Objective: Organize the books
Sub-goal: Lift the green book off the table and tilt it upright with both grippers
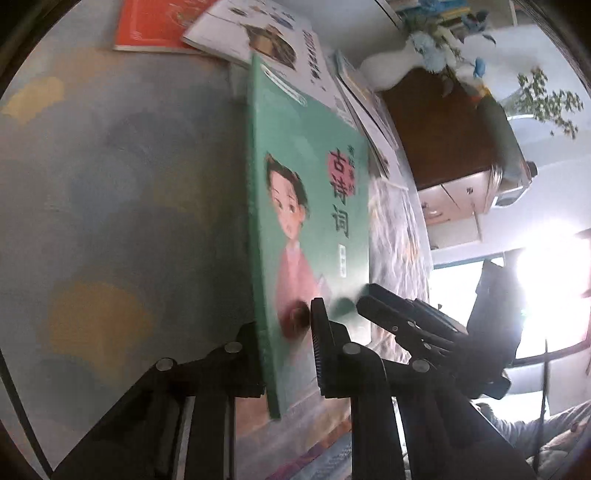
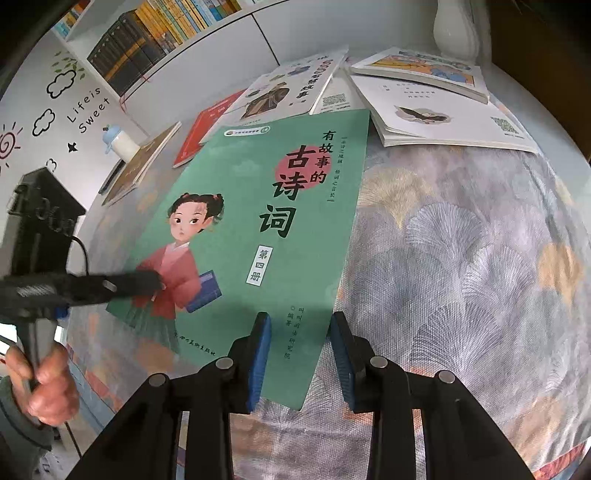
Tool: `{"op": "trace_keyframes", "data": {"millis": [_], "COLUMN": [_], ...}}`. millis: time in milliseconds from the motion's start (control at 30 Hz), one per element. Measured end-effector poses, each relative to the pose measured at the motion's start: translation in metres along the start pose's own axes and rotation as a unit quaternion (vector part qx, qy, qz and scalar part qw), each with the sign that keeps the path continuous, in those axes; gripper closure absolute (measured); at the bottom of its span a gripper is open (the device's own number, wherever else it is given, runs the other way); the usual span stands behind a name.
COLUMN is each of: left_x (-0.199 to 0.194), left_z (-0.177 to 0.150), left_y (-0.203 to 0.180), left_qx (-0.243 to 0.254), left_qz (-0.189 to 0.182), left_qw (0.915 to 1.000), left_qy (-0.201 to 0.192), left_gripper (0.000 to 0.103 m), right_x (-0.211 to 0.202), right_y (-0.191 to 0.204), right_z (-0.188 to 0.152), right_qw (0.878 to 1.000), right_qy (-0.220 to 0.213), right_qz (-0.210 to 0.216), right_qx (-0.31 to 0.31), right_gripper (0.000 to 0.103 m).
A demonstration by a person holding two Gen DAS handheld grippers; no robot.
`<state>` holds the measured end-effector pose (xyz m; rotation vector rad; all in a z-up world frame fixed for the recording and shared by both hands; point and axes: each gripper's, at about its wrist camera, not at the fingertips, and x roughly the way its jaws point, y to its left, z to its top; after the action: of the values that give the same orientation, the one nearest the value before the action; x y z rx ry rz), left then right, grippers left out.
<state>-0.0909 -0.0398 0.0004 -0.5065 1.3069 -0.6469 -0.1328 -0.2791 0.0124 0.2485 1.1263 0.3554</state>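
Observation:
A green picture book point(image 2: 258, 221) with a girl on its cover lies on the patterned tablecloth point(image 2: 461, 240). My left gripper point(image 1: 282, 317) has the book point(image 1: 314, 206) edge-on between its fingers and is shut on its near left edge; the right wrist view shows that gripper point(image 2: 147, 282) reaching in from the left over the girl's arm. My right gripper point(image 2: 300, 317) hovers over the book's lower right corner, a narrow gap between its blue pads and nothing pinched. In the left wrist view the right gripper point(image 1: 369, 295) sits at the book's far edge.
Beyond the green book lie a red book point(image 2: 207, 129), a brown book point(image 2: 144, 166) and white picture books point(image 2: 436, 118). A white vase point(image 2: 456, 26) and a small bottle point(image 2: 122, 142) stand at the back, below a wall shelf of books point(image 2: 147, 33). A hand point(image 2: 48, 387) holds the left gripper's handle.

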Motion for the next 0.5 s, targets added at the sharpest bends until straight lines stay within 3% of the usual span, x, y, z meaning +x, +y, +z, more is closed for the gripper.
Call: {"op": "trace_keyframes", "data": {"millis": [67, 133, 233, 333, 433, 500], "left_x": [0.001, -0.005, -0.015, -0.022, -0.019, -0.015], "left_z": [0.002, 0.009, 0.019, 0.025, 0.025, 0.024], "left_y": [-0.006, -0.009, -0.010, -0.004, 0.003, 0.004], "left_qx": [0.002, -0.014, -0.031, -0.055, -0.087, -0.097], "left_qz": [-0.012, -0.070, -0.124, -0.162, -0.195, -0.201], "left_qw": [0.9999, 0.9974, 0.9917, 0.9851, 0.9767, 0.9744], "left_qy": [-0.002, -0.007, -0.014, -0.016, -0.021, -0.023], "left_gripper": [0.089, 0.090, 0.090, 0.090, 0.090, 0.090], "right_x": [0.000, -0.001, -0.006, -0.009, -0.003, 0.011], "right_y": [0.000, -0.004, -0.028, -0.054, -0.064, -0.069], "right_z": [0.001, 0.004, 0.003, -0.006, -0.012, -0.015], "right_qw": [1.000, 1.000, 0.991, 0.968, 0.946, 0.920], "right_qy": [0.005, 0.021, 0.049, 0.052, 0.053, 0.059], "right_qz": [0.001, 0.014, 0.086, 0.178, 0.235, 0.290], "right_qx": [0.004, 0.019, 0.088, 0.170, 0.216, 0.258], "right_gripper": [0.071, 0.071, 0.062, 0.047, 0.041, 0.041]}}
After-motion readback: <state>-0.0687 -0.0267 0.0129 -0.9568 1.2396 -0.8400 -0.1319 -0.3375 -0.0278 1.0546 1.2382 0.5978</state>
